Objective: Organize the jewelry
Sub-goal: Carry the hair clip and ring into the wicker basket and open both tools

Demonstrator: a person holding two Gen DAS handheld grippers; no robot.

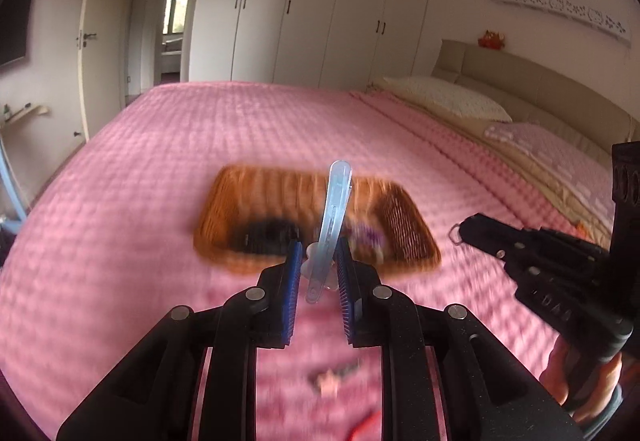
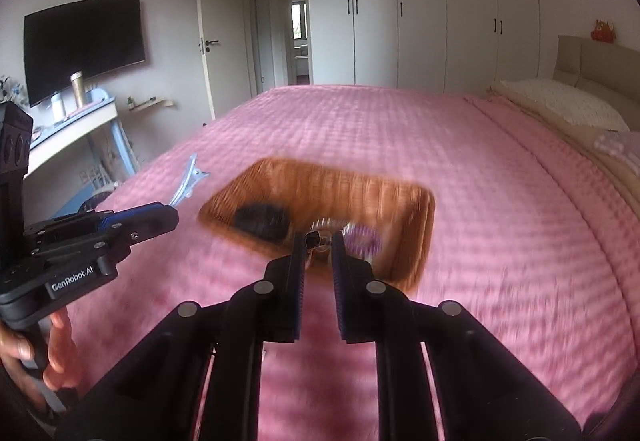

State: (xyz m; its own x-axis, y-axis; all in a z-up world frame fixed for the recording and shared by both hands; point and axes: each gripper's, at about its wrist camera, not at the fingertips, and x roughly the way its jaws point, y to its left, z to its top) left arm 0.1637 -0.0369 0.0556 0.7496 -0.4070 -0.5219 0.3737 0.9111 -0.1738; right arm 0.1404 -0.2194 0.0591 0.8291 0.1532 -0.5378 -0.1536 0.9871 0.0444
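My left tongs (image 1: 318, 261) pinch the clear hair clip (image 1: 334, 217) upright; my right tongs (image 2: 319, 245) pinch what looks like a ring (image 2: 316, 240); the basket (image 2: 360, 185) lies just ahead of both, nearer my right

You could read "GenRobot.AI" in white letters on the side of your left gripper (image 2: 173, 211), seen from the right wrist. On your right gripper (image 1: 456, 233), seen from the left wrist, raised letters looked like "DAS", but were too blurred to be sure. Nothing else was legible.
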